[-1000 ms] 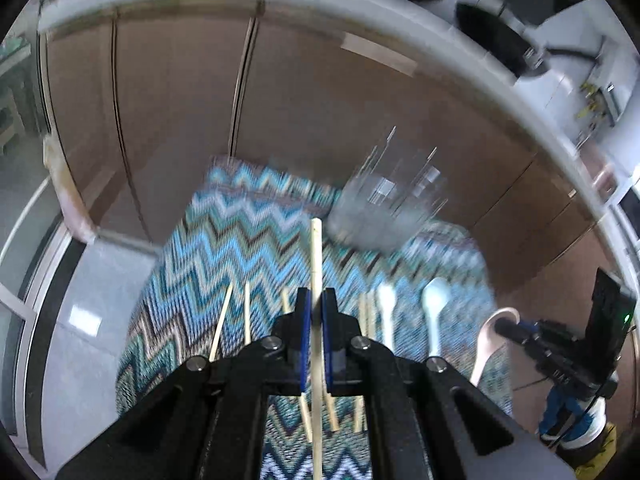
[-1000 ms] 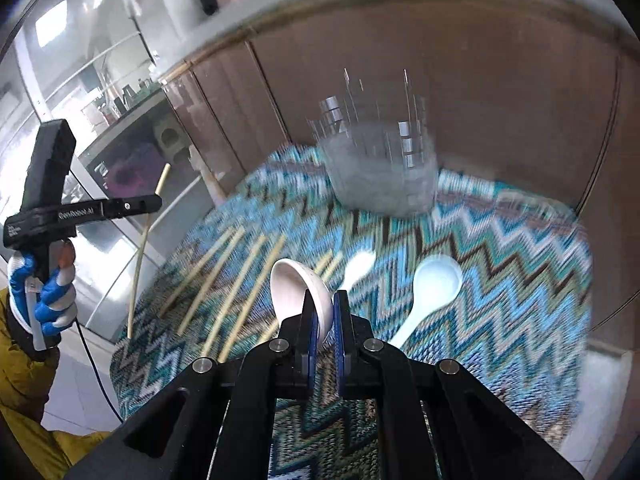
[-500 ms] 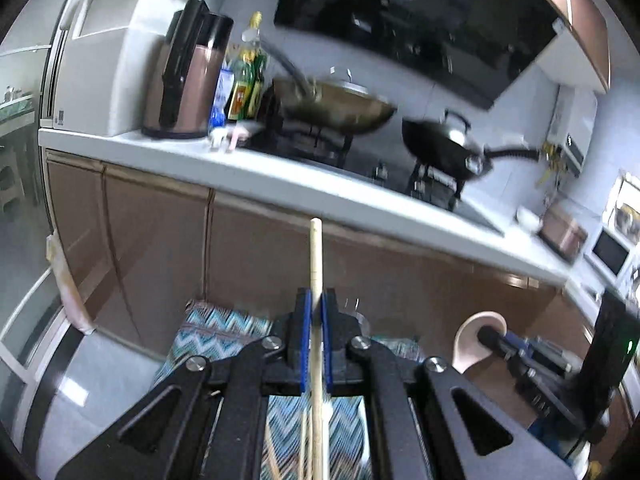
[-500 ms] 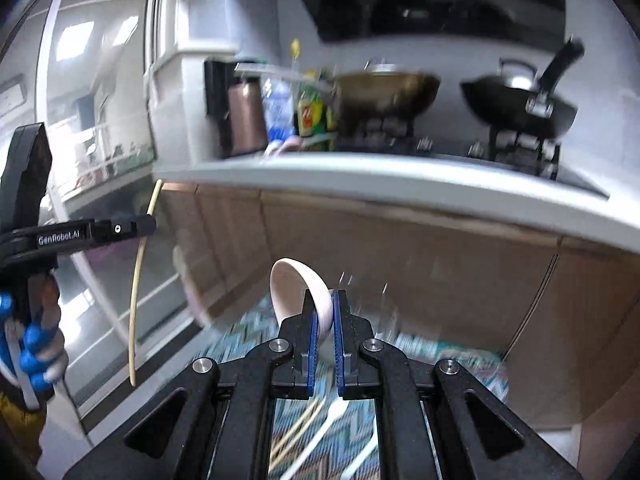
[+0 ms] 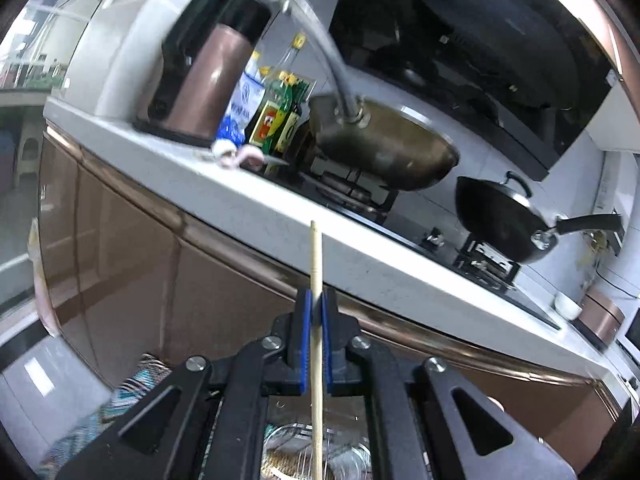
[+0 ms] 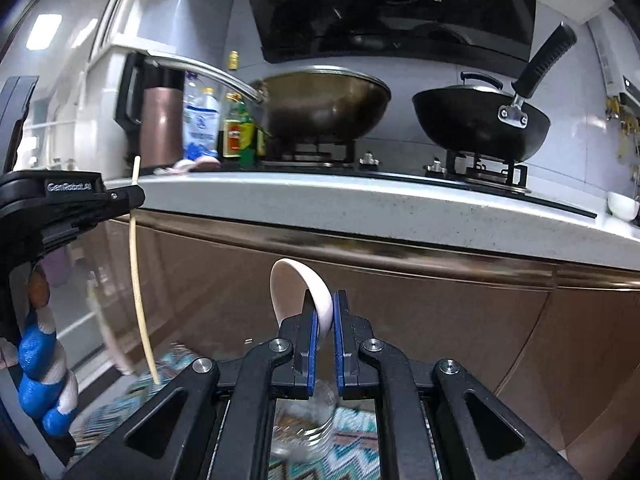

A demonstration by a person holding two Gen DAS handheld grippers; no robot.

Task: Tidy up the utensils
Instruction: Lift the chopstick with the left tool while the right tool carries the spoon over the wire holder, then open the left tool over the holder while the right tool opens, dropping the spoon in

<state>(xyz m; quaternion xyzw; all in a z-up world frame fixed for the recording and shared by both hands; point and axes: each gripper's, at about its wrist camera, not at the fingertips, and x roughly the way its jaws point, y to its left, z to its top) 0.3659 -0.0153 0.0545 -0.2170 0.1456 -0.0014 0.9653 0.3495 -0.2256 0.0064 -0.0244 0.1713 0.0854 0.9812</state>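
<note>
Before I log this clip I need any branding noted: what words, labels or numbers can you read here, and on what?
"GenRobot.AI": white lettering on the black body of the left gripper, seen from the right wrist view.
Blue and white bag on the counter: printing too blurred to read.
Green bottles with red and yellow labels: print too small to read.
No other legible text.

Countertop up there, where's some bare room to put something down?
The front strip of the white countertop is bare, bordered by its edge and the stove. Another bare stretch runs between the black wok and the small white bowl. The left end is crowded: kettle, bottles and brass wok.
</note>
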